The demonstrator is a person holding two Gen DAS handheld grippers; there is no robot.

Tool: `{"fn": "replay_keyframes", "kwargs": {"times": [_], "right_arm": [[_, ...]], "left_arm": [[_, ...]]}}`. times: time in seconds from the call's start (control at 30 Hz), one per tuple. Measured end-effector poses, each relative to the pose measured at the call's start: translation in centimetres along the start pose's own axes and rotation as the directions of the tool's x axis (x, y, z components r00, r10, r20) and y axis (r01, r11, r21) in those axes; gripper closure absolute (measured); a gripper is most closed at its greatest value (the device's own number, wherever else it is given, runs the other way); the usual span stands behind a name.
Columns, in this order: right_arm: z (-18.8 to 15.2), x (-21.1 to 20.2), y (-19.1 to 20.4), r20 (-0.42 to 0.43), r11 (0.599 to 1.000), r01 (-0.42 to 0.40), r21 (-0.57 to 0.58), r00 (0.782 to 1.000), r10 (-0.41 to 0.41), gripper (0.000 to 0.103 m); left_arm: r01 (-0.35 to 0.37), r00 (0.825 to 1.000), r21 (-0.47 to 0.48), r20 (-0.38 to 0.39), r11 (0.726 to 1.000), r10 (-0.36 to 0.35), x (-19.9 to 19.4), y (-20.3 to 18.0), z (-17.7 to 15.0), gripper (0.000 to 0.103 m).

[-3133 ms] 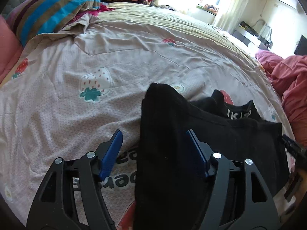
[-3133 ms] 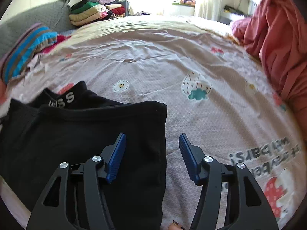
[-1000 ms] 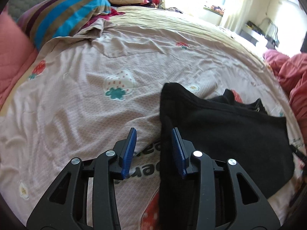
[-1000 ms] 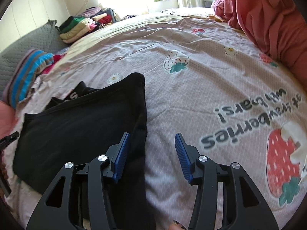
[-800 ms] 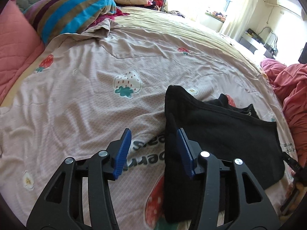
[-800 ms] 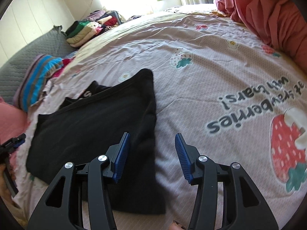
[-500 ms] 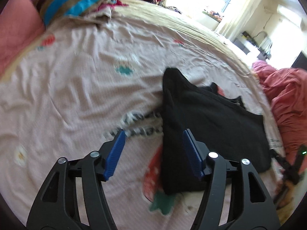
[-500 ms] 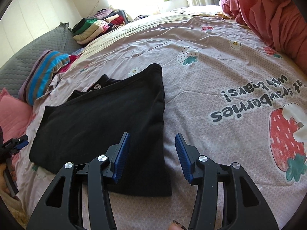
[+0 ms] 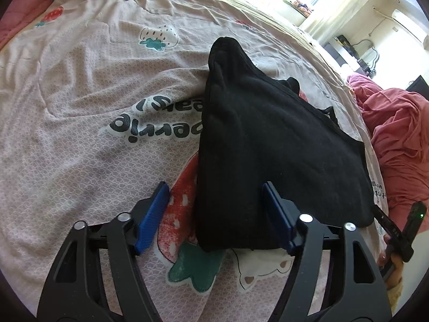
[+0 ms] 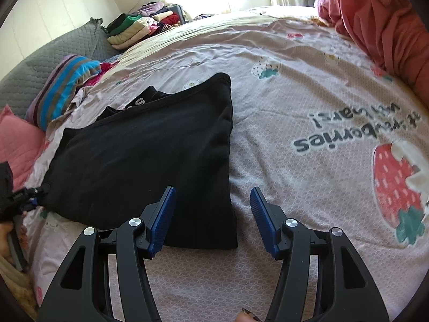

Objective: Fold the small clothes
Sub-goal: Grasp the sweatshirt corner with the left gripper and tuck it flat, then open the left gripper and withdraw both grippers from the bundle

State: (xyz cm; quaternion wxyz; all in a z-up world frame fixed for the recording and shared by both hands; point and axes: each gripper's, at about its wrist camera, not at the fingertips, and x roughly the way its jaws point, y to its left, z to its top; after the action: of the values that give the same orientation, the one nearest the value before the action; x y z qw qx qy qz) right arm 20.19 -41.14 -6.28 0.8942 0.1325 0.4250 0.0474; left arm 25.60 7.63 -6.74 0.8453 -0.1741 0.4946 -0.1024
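A black garment (image 9: 270, 145) lies folded flat on the pink strawberry bedsheet (image 9: 80, 123). It also shows in the right wrist view (image 10: 150, 147), with a white-lettered waistband peeking out at its far edge. My left gripper (image 9: 215, 212) is open and empty, its jaws either side of the garment's near left corner, just above it. My right gripper (image 10: 213, 214) is open and empty, with the garment's near right corner between the jaws. The other gripper shows at the edge of each view.
A striped pillow (image 10: 64, 86), a pink pillow (image 10: 16, 139) and a grey quilted cushion (image 10: 53, 53) lie at the left. A pile of folded clothes (image 10: 142, 24) sits at the far end. A red-pink blanket (image 10: 380, 18) is heaped at the right.
Both grippers have pulled back toward the near edge of the garment. The left jaws narrowed a second ago and have opened wide again. The garment stays flat.
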Motion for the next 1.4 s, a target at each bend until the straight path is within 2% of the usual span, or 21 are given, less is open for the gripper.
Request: {"fn": "replay_keyframes", "kwargs": {"times": [0.03, 0.07, 0.1, 0.17, 0.33, 0.43, 0.53, 0.6, 0.67, 0.7, 0.8, 0.83, 0.87, 0.9, 1.0, 1.1, 1.33, 1.4], "right_arm": [[-0.1, 0.1, -0.2, -0.008, 1.000, -0.016, 0.012, 1.000, 0.016, 0.063], [-0.2, 0.2, -0.2, -0.015, 0.999, -0.028, 0.017, 0.999, 0.028, 0.081], [-0.4, 0.3, -0.3, -0.019, 0.999, -0.026, 0.019, 0.999, 0.026, 0.087], [-0.5, 0.0, -0.4, -0.008, 0.999, -0.032, 0.013, 0.999, 0.032, 0.093], [-0.6, -2.3, 0.1, 0.047, 0.999, -0.017, -0.041, 0.999, 0.019, 0.095], [-1.1, -1.4, -0.2, 0.004, 0.999, 0.020, -0.032, 1.000, -0.020, 0.095], [-1.7, -0.1, -0.8, -0.018, 0.999, 0.052, -0.010, 0.998, -0.052, 0.086], [-1.7, -0.2, -1.0, -0.009, 0.997, 0.076, 0.010, 0.997, -0.076, 0.071], [-1.7, -0.3, -1.3, -0.003, 0.996, 0.081, 0.022, 0.997, -0.081, 0.067], [-1.7, -0.4, -1.3, -0.002, 0.996, 0.089, 0.023, 0.996, -0.089, 0.061], [-1.8, -0.9, -1.0, 0.010, 0.992, 0.124, 0.009, 0.992, -0.124, 0.055], [-1.8, -1.2, -0.8, 0.017, 0.991, 0.134, 0.004, 0.991, -0.135, 0.054], [-1.8, -1.4, -0.7, 0.024, 0.990, 0.138, 0.001, 0.990, -0.138, 0.048], [-1.9, -1.7, -0.5, 0.031, 0.991, 0.135, 0.001, 0.990, -0.135, 0.040], [-1.9, -2.5, -0.2, 0.056, 0.993, 0.121, 0.002, 0.991, -0.121, 0.033], [-1.9, -3.4, 0.2, 0.077, 0.992, 0.126, -0.011, 0.989, -0.125, 0.024], [-1.9, -5.0, 2.3, 0.129, 0.984, 0.158, -0.079, 0.981, -0.147, 0.009], [-1.9, -5.4, 3.0, 0.144, 0.981, 0.167, -0.100, 0.978, -0.152, 0.007]], "left_arm": [[0.006, 1.000, 0.001, 0.002, 1.000, -0.007, -0.1, -0.1, -0.1, 0.060], [0.017, 1.000, 0.001, 0.003, 1.000, -0.017, -0.1, -0.1, -0.1, 0.068], [0.027, 1.000, 0.004, 0.005, 1.000, -0.027, -0.3, -0.3, -0.1, 0.081], [0.022, 1.000, 0.023, 0.016, 0.999, -0.022, -0.8, -0.6, -0.1, 0.091], [0.015, 1.000, 0.038, 0.021, 0.999, -0.016, -2.2, -0.7, -0.1, 0.092], [0.008, 1.000, 0.026, -0.019, 1.000, -0.008, -1.6, -0.2, -0.4, 0.090], [-0.007, 0.999, 0.018, -0.046, 1.000, 0.007, -0.6, 0.3, -0.7, 0.083], [-0.006, 0.999, 0.013, -0.051, 1.000, 0.007, -0.6, 0.4, -0.7, 0.081], [-0.019, 0.999, 0.022, -0.051, 1.000, 0.020, -0.8, 0.4, -0.7, 0.074], [-0.036, 0.998, 0.037, -0.052, 0.999, 0.037, -0.9, 0.2, -0.6, 0.073], [-0.079, 0.996, 0.081, -0.043, 0.994, 0.083, -1.3, -0.6, -0.7, 0.068], [-0.102, 0.994, 0.102, -0.036, 0.990, 0.106, -1.5, -1.0, -0.7, 0.064], [-0.123, 0.991, 0.118, -0.031, 0.985, 0.127, -1.7, -1.2, -0.7, 0.060], [-0.146, 0.988, 0.139, -0.026, 0.979, 0.151, -1.8, -1.5, -0.7, 0.060], [-0.170, 0.984, 0.175, -0.013, 0.970, 0.175, -2.4, -2.1, -0.7, 0.059], [-0.183, 0.983, 0.200, 0.009, 0.963, 0.185, -3.2, -2.8, -0.8, 0.053], [-0.192, 0.981, 0.243, 0.044, 0.951, 0.186, -4.1, -4.3, -1.2, 0.050], [-0.198, 0.980, 0.255, 0.056, 0.946, 0.191, -4.3, -4.7, -1.4, 0.033]]}}
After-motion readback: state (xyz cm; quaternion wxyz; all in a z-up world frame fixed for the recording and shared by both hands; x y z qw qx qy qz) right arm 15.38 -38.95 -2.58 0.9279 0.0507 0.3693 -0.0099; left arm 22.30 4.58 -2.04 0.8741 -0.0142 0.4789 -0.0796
